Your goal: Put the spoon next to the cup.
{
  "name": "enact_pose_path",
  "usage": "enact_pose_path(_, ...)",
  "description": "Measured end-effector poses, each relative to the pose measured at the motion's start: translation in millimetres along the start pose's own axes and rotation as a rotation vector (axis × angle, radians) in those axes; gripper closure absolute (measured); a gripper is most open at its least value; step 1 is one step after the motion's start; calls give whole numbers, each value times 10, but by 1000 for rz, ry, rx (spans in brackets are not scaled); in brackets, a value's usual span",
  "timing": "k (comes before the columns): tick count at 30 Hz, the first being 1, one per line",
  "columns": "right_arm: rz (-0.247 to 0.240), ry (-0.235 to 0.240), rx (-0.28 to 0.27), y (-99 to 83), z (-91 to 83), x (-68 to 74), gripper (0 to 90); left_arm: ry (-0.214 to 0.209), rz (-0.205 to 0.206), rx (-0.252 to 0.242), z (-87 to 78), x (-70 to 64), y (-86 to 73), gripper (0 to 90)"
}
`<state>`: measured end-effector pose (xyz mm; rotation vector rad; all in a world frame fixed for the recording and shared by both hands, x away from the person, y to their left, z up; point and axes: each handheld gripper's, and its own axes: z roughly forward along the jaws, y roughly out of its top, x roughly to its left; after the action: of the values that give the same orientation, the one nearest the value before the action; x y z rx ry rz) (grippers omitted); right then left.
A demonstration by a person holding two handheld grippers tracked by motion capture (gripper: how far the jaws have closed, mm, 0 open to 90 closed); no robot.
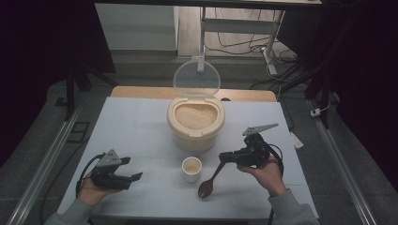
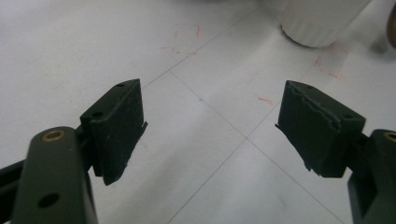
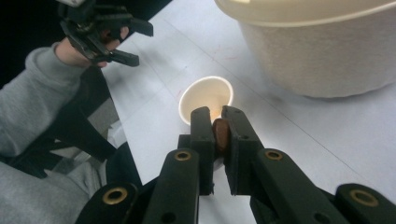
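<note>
Two grippers: both are held low over the white table [image 1: 141, 122], one at each near corner.
Right gripper [image 1: 224, 157]: clenched on the handle of a brown wooden spoon [image 1: 210, 182]; in the right gripper view the jaws pinch the brown handle [image 3: 220, 135] between them.
Spoon's line: its long axis slants from the jaws down toward the near left, with the bowl end resting at or just above the table, near the front edge.
Left gripper [image 1: 133, 168]: released, jaws spread wide with nothing between them, hovering at the near left.
Cup [image 1: 192, 168]: a small white cup stands between the two grippers, just left of the spoon and closer to the right gripper than to the left one; something pale seems to lie in it.
Rice bin [image 1: 195, 123]: a cream tub of grain sits just beyond the cup, its clear lid [image 1: 196, 78] tipped up at the far side.
Relation that matters: from the spoon's bowl the grain lies farther away and slightly left, past the cup, so I judge the right hand is the one placed to reach it.
</note>
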<state>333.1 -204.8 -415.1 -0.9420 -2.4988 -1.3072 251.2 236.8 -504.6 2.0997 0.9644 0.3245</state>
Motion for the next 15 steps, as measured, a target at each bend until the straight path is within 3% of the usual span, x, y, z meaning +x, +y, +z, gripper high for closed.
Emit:
enact_pose_path(4, -2, -6, 41, 40, 134, -52, 821, -2, 0, 3, 6, 2, -3, 225)
enact_pose_path(7, 18, -8, 35, 53, 185, -119, 810, -3, 1, 2, 6, 0, -5, 226)
enact_pose_path(15, -11, -136, 6, -20, 313, -265, 711, -4, 2, 4, 8, -3, -6, 226)
